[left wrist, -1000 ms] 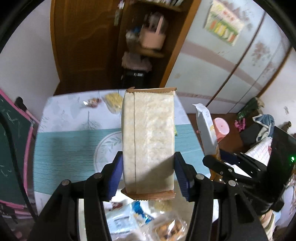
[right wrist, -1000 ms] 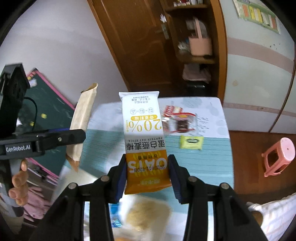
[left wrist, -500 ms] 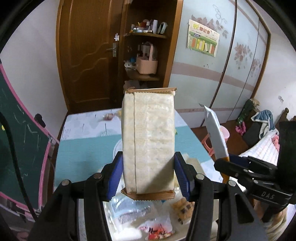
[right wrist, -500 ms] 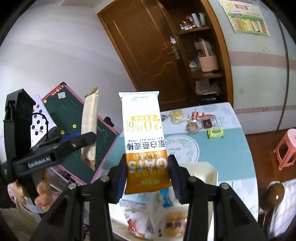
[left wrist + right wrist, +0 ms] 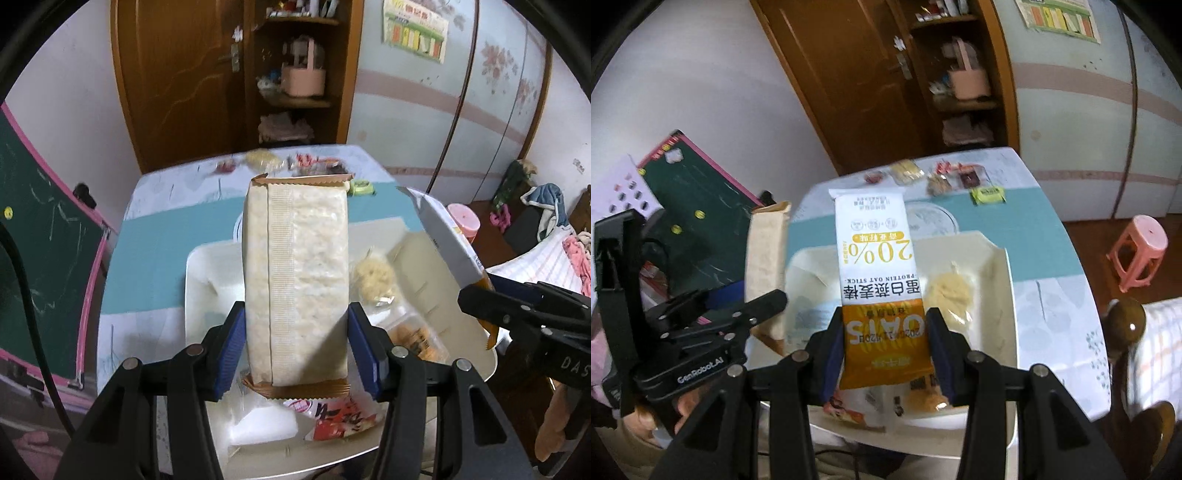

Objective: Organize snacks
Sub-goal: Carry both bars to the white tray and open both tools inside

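Both tools now over white tray (image 5: 192, 280); right view reveals oat-stick label (image 5: 882, 266).

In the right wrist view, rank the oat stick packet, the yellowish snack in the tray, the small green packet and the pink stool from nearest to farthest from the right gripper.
1. Oat stick packet, clamped in the right gripper.
2. Yellowish snack, in the white tray, just right of the packet.
3. Green packet, far across the table.
4. Pink stool, on the floor at right, off the table.

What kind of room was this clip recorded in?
Most likely a lived-in room at home, not a lab: a wooden door beside a cluttered corner shelf, flowered wardrobe doors, a chalkboard and a pink stool around a cloth-covered table.
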A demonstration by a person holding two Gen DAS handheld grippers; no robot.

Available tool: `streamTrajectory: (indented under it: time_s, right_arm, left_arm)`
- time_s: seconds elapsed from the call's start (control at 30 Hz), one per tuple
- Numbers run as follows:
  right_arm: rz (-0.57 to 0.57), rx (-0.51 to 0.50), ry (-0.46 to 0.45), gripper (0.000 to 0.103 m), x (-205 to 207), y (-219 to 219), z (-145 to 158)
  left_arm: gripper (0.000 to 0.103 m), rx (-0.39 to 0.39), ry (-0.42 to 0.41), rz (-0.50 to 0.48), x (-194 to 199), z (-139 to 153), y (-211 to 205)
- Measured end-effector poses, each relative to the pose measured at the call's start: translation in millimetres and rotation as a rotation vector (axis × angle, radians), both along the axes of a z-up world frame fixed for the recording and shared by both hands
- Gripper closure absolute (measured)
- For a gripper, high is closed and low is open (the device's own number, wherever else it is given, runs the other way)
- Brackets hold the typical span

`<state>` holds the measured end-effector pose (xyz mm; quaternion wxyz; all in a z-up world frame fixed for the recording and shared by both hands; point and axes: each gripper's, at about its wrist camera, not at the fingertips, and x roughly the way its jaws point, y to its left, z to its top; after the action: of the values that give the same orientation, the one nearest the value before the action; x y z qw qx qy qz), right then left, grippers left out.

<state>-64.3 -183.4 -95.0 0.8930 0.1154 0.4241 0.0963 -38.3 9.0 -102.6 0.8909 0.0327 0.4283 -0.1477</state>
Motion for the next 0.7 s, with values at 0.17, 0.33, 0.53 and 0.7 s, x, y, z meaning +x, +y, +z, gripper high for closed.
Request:
streamTrajectory:
  time_s: [0.17, 0.33, 0.53, 0.7]
  right_arm:
    - [-0.036, -0.166, 0.055, 0.059, 7.4, 16.5, -19.3]
    - [-0.031, -0.232, 0.047, 0.039, 5.6, 27.8, -21.7]
    - [-0.04, -0.206, 0.078, 0.039, 5.9, 22.2, -28.2]
    - [-0.046, -0.158, 0.118, 0.039, 12.9, 18.7, -39.2]
  left_arm:
    - [0.036, -0.005, 0.046, 0.039, 6.1, -18.0, 8.8]
    - [0.012, -0.024, -0.018, 0.059, 0.9, -14.7, 13.4]
    - [0.011, -0.017, -0.044, 0.063, 1.7, -17.6, 11.9]
    - [0.011, -0.02, -0.027, 0.066, 7.9, -23.7, 10.3]
